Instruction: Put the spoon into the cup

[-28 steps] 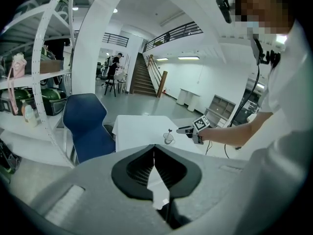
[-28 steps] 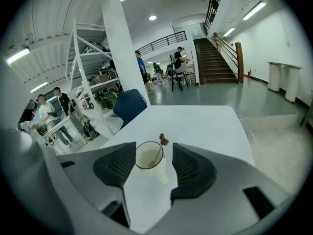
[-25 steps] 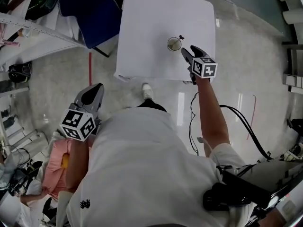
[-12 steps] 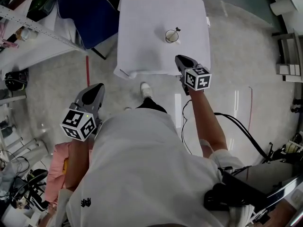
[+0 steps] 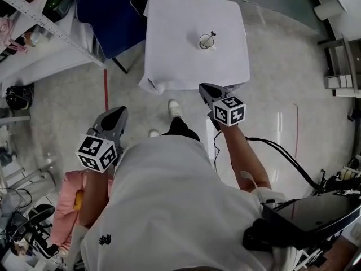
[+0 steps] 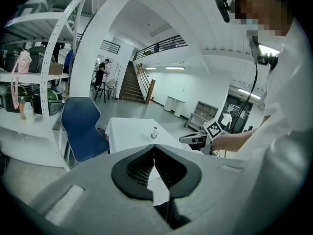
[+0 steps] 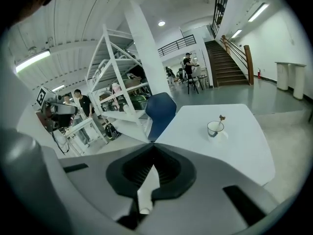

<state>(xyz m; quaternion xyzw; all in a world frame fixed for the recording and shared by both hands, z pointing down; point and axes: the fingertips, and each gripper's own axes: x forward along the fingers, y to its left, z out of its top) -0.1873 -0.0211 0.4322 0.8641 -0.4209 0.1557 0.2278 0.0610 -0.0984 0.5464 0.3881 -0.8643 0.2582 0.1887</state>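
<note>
The white cup (image 5: 206, 41) stands on the white-clothed table (image 5: 175, 66), and the spoon (image 5: 212, 34) leans inside it with its handle sticking up. My right gripper (image 5: 205, 88) hangs off the table's near edge, well short of the cup, shut with nothing in it. My left gripper (image 5: 119, 113) is over the floor at the left, also shut and holding nothing. In the right gripper view the cup (image 7: 214, 128) and spoon (image 7: 221, 118) sit far beyond the closed jaw tips (image 7: 154, 149). In the left gripper view the cup (image 6: 153, 134) is small and distant past its tips (image 6: 154, 149).
A blue chair (image 5: 104, 16) stands left of the table. Metal shelving (image 5: 34, 16) with bags runs along the left side. A cable (image 5: 282, 151) trails over the floor at the right. People stand far off by a staircase (image 7: 230, 65).
The right gripper has pulled back from beside the cup to past the table's near edge. The table sits farther off in view. The left gripper has hardly shifted.
</note>
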